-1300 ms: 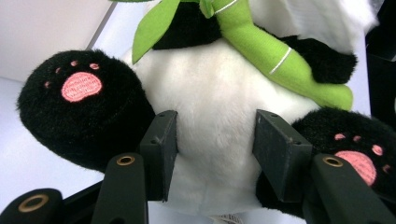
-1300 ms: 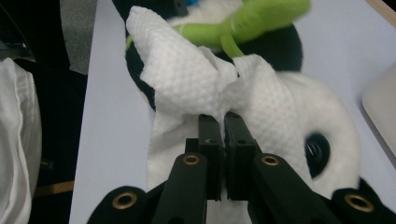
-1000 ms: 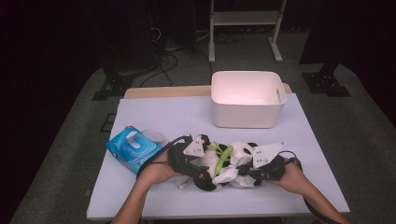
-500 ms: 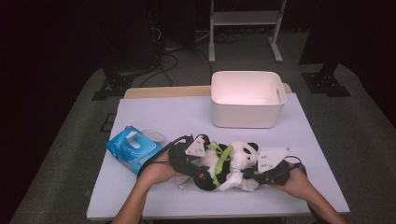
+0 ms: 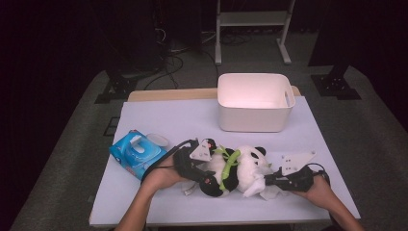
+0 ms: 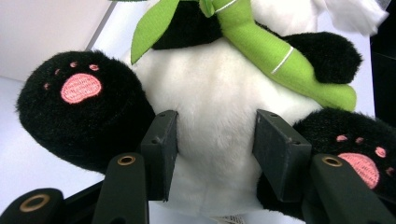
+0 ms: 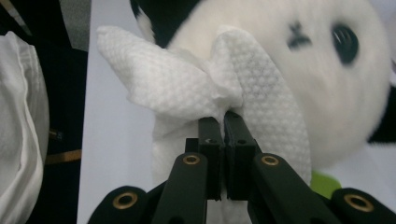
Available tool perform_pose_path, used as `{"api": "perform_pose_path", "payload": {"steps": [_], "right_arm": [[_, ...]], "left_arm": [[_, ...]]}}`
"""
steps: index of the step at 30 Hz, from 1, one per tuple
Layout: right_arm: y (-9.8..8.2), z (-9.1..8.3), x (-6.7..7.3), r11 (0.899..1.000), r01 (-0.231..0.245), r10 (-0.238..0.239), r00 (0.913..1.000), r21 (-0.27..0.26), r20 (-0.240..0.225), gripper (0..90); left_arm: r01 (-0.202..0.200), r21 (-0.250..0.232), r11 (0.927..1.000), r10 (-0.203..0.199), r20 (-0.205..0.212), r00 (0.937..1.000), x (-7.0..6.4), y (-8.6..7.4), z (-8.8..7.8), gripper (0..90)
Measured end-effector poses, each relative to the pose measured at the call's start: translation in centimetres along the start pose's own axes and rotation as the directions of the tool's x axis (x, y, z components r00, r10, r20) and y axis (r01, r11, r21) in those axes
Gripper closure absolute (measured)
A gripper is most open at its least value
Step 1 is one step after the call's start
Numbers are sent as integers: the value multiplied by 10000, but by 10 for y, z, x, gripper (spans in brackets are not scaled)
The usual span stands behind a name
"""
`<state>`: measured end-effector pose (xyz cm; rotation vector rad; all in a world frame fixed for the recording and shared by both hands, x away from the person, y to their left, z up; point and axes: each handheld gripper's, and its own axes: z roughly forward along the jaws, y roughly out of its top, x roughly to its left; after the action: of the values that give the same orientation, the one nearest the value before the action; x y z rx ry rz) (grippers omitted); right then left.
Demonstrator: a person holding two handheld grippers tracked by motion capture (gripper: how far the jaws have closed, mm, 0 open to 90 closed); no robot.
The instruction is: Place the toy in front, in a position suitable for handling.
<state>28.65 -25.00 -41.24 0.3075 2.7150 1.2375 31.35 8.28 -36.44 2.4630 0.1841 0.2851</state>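
Panda plush (image 5: 240, 168) lies on its side on the surface (image 5: 168, 120), belly clamped by the left claw (image 6: 215, 140). Right claw (image 7: 223, 135), clenched on a white wipe (image 7: 187, 93), presses it against the face; wiping appears underway, not finished.

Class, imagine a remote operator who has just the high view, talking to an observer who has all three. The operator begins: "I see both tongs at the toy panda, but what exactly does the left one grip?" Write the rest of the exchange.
Observer: The left tongs squeeze the toy panda at its white belly, one jaw on each side, between its two black feet.
Operator: And the white scrap at the right tongs?
Observer: It is a textured white wipe. The right tongs are shut on it, jaws nearly together.
Operator: Where is the wipe against the panda?
Observer: On the panda's white face, beside its black eye.
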Motion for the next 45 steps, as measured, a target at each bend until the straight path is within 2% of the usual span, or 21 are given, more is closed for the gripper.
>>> {"api": "perform_pose_path", "payload": {"steps": [5, 11, 18, 20, 24, 28, 31, 34, 38, 41, 45], "right_arm": [[-15, -6, -10, 9978, -662, 661, 9976, 31, 203, 867], [-9, -10, -22, 9979, -634, 627, 9969, 125, 482, 867], [-13, -12, -43, 9924, -1198, 1208, 9920, -274, 375, 865], [-14, -9, -52, 9896, -1374, 1384, 9901, -425, 223, 865], [-9, -2, -72, 9840, -1699, 1712, 9850, -532, 223, 865], [-5, 4, -81, 9816, -1808, 1821, 9831, -616, 158, 865], [-8, 1, -78, 9787, -1911, 1927, 9812, -744, 140, 865], [-9, -5, -69, 9789, -1834, 1845, 9828, -897, 42, 865], [5, -10, -56, 9870, -1280, 1291, 9916, -967, 54, 864], [21, -11, -48, 9898, -890, 884, 9960, -1110, -104, 864], [43, -2, -39, 9950, -230, 188, 9988, -967, -446, 864]], "left_arm": [[48, -20, 10000, -47, 74, 10000, 1, -1, 0, 498], [3, 7, 10000, -4, 92, 10000, 1, -1, 0, 498], [-37, 37, 10000, 37, 115, 9999, 0, -1, 0, 498], [-36, 81, 10000, 35, 116, 9999, 0, -1, 0, 498], [-149, 108, 9998, 147, 124, 9998, -1, -1, 0, 498], [-19, -19, 10000, 19, 183, 9998, 0, -3, 0, 498], [-27, -94, 10000, 30, 271, 9996, 2, -4, 0, 500], [-19, -81, 10000, 21, 283, 9996, 1, -4, 1, 501], [-66, -59, 10000, 67, 246, 9997, 0, -2, 2, 502], [-92, -91, 9999, 94, 256, 9996, -1, -2, 3, 504], [-44, -134, 9999, 48, 288, 9996, -1, -1, 5, 509]]}}
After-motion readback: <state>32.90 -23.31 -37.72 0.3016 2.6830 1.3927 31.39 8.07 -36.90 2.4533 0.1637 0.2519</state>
